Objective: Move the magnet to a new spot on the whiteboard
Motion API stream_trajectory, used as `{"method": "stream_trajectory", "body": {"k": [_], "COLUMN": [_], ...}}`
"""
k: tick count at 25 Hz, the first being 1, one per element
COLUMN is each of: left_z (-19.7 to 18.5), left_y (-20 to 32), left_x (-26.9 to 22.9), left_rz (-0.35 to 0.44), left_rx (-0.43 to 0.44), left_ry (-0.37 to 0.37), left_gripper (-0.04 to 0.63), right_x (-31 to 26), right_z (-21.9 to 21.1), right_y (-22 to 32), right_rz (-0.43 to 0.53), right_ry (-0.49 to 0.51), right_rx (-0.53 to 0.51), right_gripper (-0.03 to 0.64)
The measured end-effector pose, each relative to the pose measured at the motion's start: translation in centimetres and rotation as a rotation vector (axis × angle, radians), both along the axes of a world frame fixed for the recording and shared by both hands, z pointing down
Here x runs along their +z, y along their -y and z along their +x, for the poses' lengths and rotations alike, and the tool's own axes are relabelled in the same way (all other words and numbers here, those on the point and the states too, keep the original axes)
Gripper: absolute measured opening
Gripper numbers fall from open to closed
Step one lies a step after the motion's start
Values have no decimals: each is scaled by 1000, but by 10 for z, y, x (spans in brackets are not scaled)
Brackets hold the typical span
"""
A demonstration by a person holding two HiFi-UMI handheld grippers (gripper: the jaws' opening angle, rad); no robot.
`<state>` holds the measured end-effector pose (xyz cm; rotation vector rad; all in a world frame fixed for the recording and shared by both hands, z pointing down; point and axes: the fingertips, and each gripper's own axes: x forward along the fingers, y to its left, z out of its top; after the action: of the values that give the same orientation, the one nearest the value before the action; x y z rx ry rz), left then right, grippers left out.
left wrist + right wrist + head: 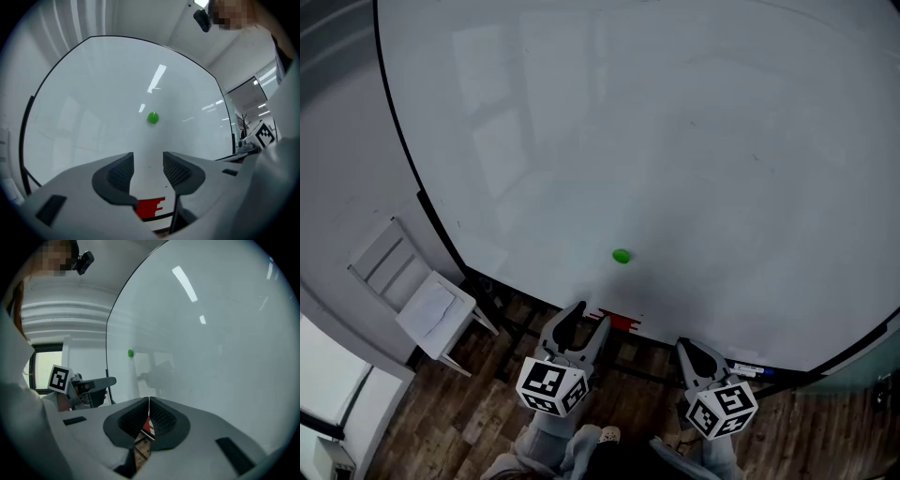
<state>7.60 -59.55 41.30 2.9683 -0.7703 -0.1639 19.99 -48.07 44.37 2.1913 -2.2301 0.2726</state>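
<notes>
A small round green magnet [622, 255] sticks to the lower part of the large whiteboard [675, 141]. It also shows in the left gripper view, magnet [153, 118], straight ahead of the jaws and some way off. My left gripper [585, 321] is open below the magnet with nothing between its pads [124, 169]. The right gripper [686, 350] hangs lower right by the board's tray, jaws shut and empty. From the right gripper [149, 405] view the magnet [131, 353] is a distant dot near the board's edge.
A red and white eraser [617, 321] lies on the board's tray, with markers [748, 369] further right. A white chair [417, 298] stands at the left on the wooden floor [487, 412]. A window [328, 398] is at the lower left.
</notes>
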Motion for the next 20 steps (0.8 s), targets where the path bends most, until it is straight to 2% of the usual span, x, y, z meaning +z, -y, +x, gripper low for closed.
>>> {"method": "stream_trajectory", "body": {"k": [8, 20], "left_z": [33, 51], "left_y": [3, 6], "left_x": [-42, -86], "left_rz": [104, 208], "left_rx": [-4, -74], "left_ry": [-12, 8], "left_gripper": [190, 190], "right_x": [-17, -45], "right_z": [19, 25], "right_y": [-13, -18], "right_rz": [24, 60], "right_ry": [-23, -62], "right_rx": [49, 26], "right_gripper": [29, 29]}}
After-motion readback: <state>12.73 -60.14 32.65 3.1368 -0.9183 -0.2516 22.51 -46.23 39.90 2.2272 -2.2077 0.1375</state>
